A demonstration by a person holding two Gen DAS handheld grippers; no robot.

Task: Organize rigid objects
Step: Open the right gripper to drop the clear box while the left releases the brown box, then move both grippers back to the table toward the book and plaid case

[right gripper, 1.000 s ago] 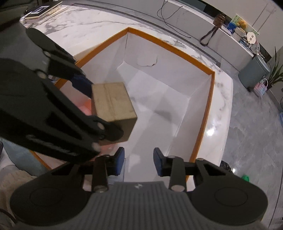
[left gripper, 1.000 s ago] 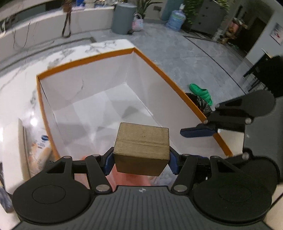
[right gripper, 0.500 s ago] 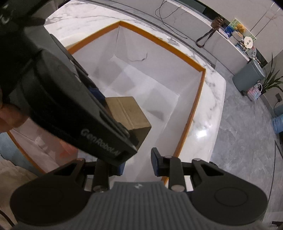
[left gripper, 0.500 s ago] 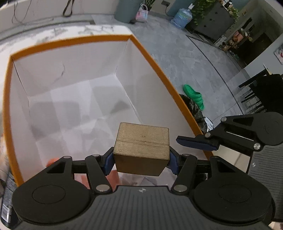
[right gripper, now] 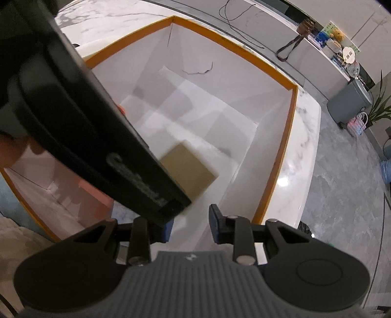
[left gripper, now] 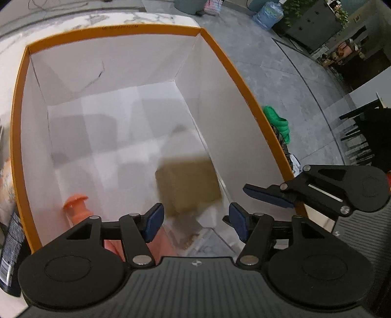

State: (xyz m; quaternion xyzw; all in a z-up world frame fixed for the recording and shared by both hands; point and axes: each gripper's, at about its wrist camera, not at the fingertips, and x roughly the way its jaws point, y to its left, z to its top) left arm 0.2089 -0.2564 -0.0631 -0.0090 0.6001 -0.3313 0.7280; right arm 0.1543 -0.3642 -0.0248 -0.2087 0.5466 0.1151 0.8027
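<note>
The wooden block [left gripper: 188, 186] is motion-blurred; its edges cannot be resolved. In the right wrist view, the left gripper's body hides the block's near-left part and most of the orange object [left gripper: 75, 205]. A printed dark container [left gripper: 11, 247] is cut off at the frame's left edge.

Looks like a home living space: marble counter [right gripper: 303, 137], grey tiled floor [left gripper: 281, 73], potted plant [right gripper: 381, 107], green slipper [left gripper: 278, 122], water jug [left gripper: 268, 14], bin [right gripper: 349, 105].

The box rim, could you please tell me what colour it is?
Orange, around white inner walls; the box rim shows best in the left wrist view.
</note>
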